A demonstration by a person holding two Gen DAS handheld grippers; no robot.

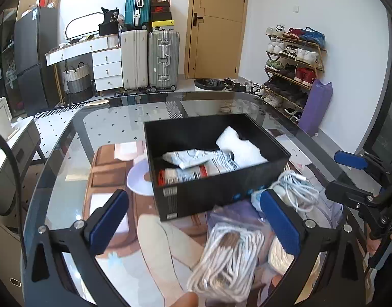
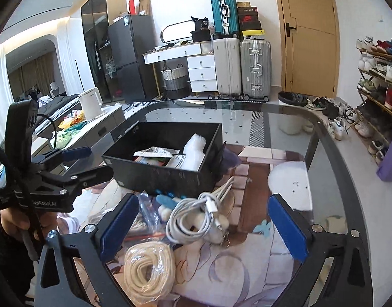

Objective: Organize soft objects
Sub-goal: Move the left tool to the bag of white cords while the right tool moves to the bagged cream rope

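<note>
An open black box [image 1: 221,197] stands on the glass table and holds white padding [image 1: 239,145] and printed packets [image 1: 193,158]. My left gripper [image 1: 193,194] is open in front of the box. Below it lies a bagged white rope [image 1: 229,258], which neither pad touches. A coiled white cable [image 1: 295,189] lies to the right of the box. In the right wrist view my right gripper [image 2: 203,199] is open over that white cable [image 2: 193,217]. A cream rope coil [image 2: 150,268] lies by its left finger, and the black box [image 2: 160,176] is just beyond. Each gripper shows in the other's view, the right gripper [image 1: 341,174] and the left gripper [image 2: 93,161].
The glass table's dark rim [image 2: 331,153] curves round the far and right sides. A patterned mat [image 2: 247,268] shows under the glass. A kettle [image 2: 90,103] stands on a side cabinet at left. Suitcases [image 1: 150,58], a shoe rack [image 1: 293,61] and a purple bag [image 1: 314,107] line the walls.
</note>
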